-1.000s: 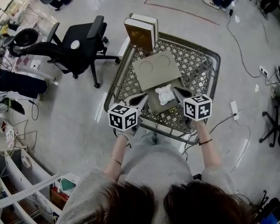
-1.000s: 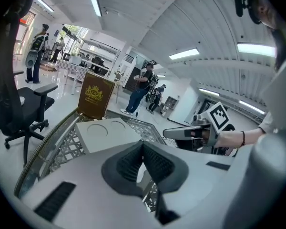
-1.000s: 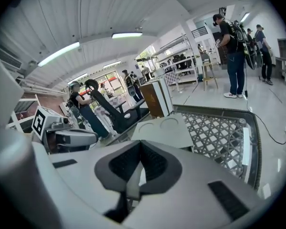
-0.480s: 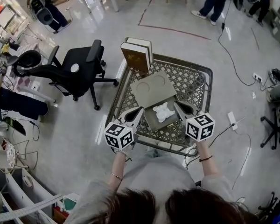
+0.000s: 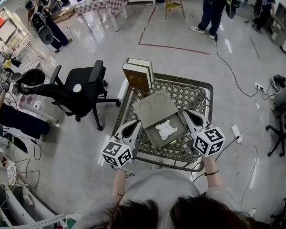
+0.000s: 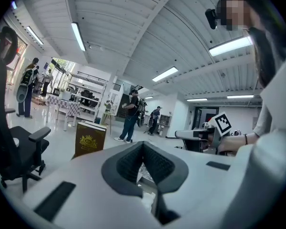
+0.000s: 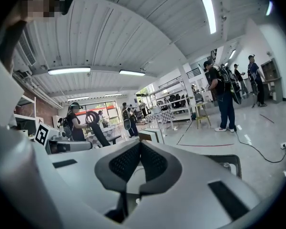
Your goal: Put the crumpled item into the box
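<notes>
Two grippers, one per hand: left gripper (image 5: 133,125) and right gripper (image 5: 189,115) hang over the near side of one wire basket (image 5: 203,90) on the floor, well apart, with the box between them

Left gripper view: left gripper (image 6: 143,146) jaws pressed together at the tips, nothing between them. Right gripper view: right gripper (image 7: 139,146) jaws also together, holding nothing

One grey box (image 5: 177,136) sits in the basket, open; its lid (image 5: 154,107) lies flat on the far side and touches the box

One crumpled item (image 5: 165,129), white, already lies inside the open box, touched by neither gripper

One brown book (image 5: 137,77) stands upright at the basket's far left corner; a pale block stands just behind it, cannot tell if that is a second book

One black office chair (image 5: 79,94) stands on the floor left of the basket, apart from it

Several people stand far off in the room, two of them at the top edge of the head view
</notes>
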Tool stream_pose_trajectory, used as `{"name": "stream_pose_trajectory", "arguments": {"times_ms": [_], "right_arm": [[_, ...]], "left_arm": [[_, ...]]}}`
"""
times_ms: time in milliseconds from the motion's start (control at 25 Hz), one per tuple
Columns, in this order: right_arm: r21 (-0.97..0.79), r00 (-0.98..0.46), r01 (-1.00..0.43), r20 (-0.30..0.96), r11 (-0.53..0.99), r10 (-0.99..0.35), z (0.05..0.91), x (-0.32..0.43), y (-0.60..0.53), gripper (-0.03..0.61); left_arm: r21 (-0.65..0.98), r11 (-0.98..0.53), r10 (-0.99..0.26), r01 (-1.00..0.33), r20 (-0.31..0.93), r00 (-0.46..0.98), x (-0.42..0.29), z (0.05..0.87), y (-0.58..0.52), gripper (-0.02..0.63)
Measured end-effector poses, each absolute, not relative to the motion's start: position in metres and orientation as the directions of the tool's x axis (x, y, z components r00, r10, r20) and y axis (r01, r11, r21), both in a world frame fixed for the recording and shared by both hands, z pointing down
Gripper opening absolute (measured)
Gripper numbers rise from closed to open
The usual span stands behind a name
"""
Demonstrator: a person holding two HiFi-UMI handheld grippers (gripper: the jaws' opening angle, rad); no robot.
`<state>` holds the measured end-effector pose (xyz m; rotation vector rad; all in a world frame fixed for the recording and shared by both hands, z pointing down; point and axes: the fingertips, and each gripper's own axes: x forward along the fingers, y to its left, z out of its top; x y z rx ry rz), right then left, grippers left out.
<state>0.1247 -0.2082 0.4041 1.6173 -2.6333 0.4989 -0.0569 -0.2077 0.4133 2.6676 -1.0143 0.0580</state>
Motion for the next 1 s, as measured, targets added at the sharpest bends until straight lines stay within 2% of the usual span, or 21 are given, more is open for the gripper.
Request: {"name": "stream_pose_trajectory", "arguments": {"times_ms": [520, 1000], "right_arm": [[-0.242, -0.377, -0.902, 0.041, 0.357, -0.925, 0.355, 0.156, -0.207, 0.023], [-0.185, -0.358, -0.918, 0.004, 0.351, -0.934, 0.34, 0.168, -0.204, 0.021]], "left_arm": [[0.139, -0.69, -0.703, -0.71, 0.108, 0.703, -0.08, 0.378, -0.222, 0.017], [0.092, -0.664, -0.742, -0.742, 0.039, 0.669, -0.097, 0.345, -0.234, 0.017]]}}
